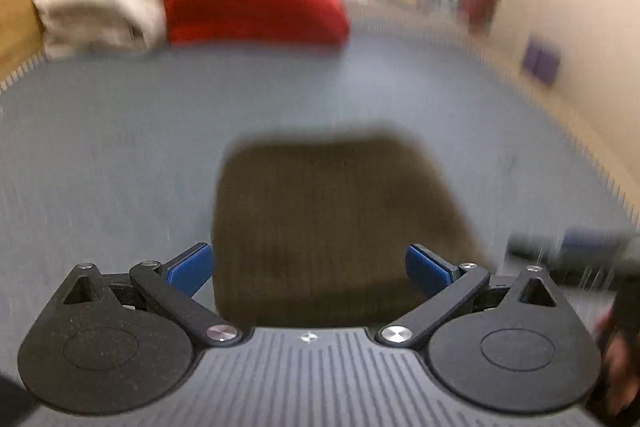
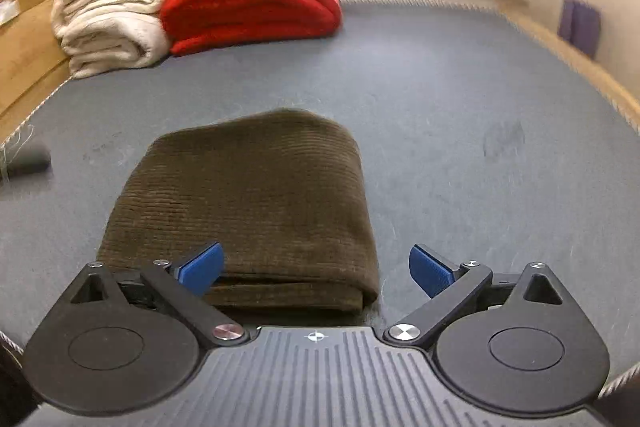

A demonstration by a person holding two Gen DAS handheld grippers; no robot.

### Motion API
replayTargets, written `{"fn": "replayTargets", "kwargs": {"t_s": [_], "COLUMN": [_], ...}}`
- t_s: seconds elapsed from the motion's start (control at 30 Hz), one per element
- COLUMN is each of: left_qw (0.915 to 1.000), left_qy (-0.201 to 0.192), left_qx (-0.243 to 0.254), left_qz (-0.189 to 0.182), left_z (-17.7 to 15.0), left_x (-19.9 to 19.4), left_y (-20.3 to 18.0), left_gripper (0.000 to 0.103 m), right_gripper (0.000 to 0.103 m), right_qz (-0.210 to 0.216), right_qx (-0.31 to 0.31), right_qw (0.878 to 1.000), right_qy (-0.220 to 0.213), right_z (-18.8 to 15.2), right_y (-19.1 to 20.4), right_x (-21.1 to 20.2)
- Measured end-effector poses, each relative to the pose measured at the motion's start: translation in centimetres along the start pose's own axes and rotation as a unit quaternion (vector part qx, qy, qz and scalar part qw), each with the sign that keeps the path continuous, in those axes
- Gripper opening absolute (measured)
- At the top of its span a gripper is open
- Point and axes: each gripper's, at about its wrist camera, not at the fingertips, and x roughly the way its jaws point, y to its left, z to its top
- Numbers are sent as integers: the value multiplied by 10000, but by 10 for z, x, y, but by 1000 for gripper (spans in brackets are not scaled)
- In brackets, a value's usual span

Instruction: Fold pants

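Blue-padded fingers (image 2: 202, 267) of the right gripper (image 2: 316, 269) stand wide apart and hold nothing, straddling the near right corner of the pants (image 2: 248, 203), which lie as a compact olive-brown corduroy bundle on the blue-grey mattress (image 2: 460, 115). Likewise the left gripper (image 1: 308, 269) is spread wide and empty over the same bundle, its view blurred. Judging by the stacked layers along the near edge, the folding looks finished or close to it. Bare mattress surrounds the bundle on every side, while the red blanket (image 2: 252, 7) and cream blankets (image 2: 108, 23) sit well apart at the far left corner.
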Motion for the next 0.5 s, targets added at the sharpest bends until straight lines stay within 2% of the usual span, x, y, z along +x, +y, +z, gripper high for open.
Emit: {"fn": "replayTargets", "kwargs": {"t_s": [0.07, 0.17, 0.23, 0.33, 0.5], "left_qw": [9998, 9971, 9973, 9986, 9981], "left_qy": [-51, -168, 31, 277, 312], "left_qx": [162, 542, 406, -44, -45], "left_qz": [88, 514, 612, 447, 532], "left_z": [1, 0, -2, 0, 4], "left_x": [7, 21, 32, 38, 43], "left_y": [-6, -13, -10, -1, 8], "left_gripper": [102, 102, 102, 102, 102], "right_gripper": [99, 99, 99, 99, 99], "right_qz": [-184, -197, -218, -307, -316], "right_qx": [-96, -19, -60, -151, -304], "right_qw": [9998, 9997, 9996, 9993, 9989], "right_qy": [46, 145, 142, 128, 173], "right_z": [1, 5, 4, 3, -1], "right_y": [-1, -5, -4, 0, 4], "right_x": [6, 13, 16, 19, 23]}}
